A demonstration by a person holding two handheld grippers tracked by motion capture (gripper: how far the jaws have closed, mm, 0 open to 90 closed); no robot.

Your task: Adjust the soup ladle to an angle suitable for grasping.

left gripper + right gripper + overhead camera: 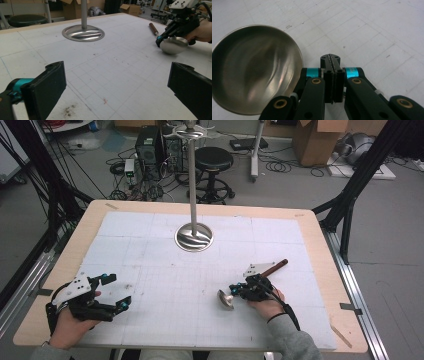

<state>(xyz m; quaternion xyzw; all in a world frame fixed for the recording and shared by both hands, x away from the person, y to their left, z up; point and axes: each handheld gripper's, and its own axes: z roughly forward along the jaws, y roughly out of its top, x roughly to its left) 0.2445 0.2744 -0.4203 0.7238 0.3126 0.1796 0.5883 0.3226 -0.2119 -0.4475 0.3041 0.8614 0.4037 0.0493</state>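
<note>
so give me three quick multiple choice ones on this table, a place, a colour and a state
1. Where is the stand?
A. at the far middle of the mat
B. at the near left corner
C. off the table, on the floor

2. What colour is the ladle's handle?
A. blue
B. brown
C. white

3. How do the jaws of the left gripper stand?
A. shut on the ladle
B. shut on nothing
C. wide open, nothing between them

Answers:
1 A, its round steel base sits on the mat's far middle in the high view.
2 B, the high view shows a brown rod sticking out past the right hand.
3 C, the left gripper view shows its two black jaws far apart with bare mat between.
</note>
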